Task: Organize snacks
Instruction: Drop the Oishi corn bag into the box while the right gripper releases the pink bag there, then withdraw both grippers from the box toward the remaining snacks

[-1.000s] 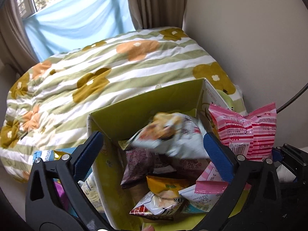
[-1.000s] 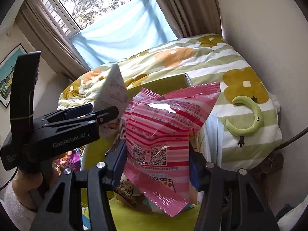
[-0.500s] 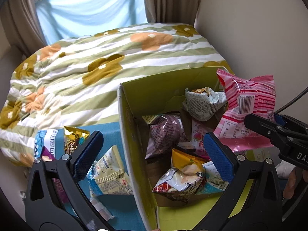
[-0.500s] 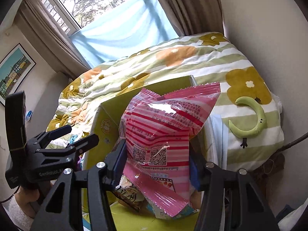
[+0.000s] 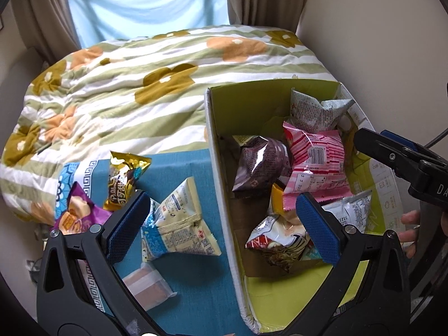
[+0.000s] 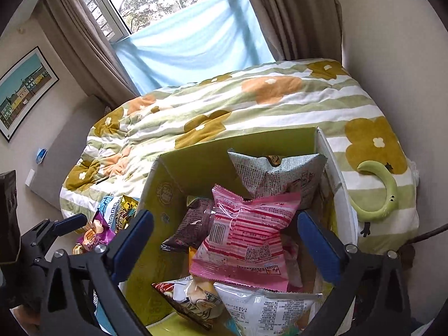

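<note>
A cardboard box [image 5: 246, 106] with a green inside stands on the bed and holds several snack packets. On top of them lies a pink striped packet [image 6: 243, 235], also seen in the left wrist view [image 5: 316, 162]. My right gripper [image 6: 224, 218] hangs over it with its jaws opening wide; the packet lies loose between the fingers, untouched by the pads. My left gripper [image 5: 222, 226] is open and empty, straddling the box's left wall. Just below it, a cream and blue packet [image 5: 179, 224] lies on a blue cloth [image 5: 201, 294].
More snacks lie on the cloth left of the box: a gold packet [image 5: 126, 179], a purple packet [image 5: 75, 215] and a pink wafer pack [image 5: 148, 285]. A flowered quilt [image 5: 140, 98] covers the bed. A green curved toy [image 6: 383, 196] lies right of the box, near the wall.
My right gripper went from shut on the pink packet to wide open, and the packet dropped into the box. My left gripper moved left, from over the box toward the snacks on the cloth.
</note>
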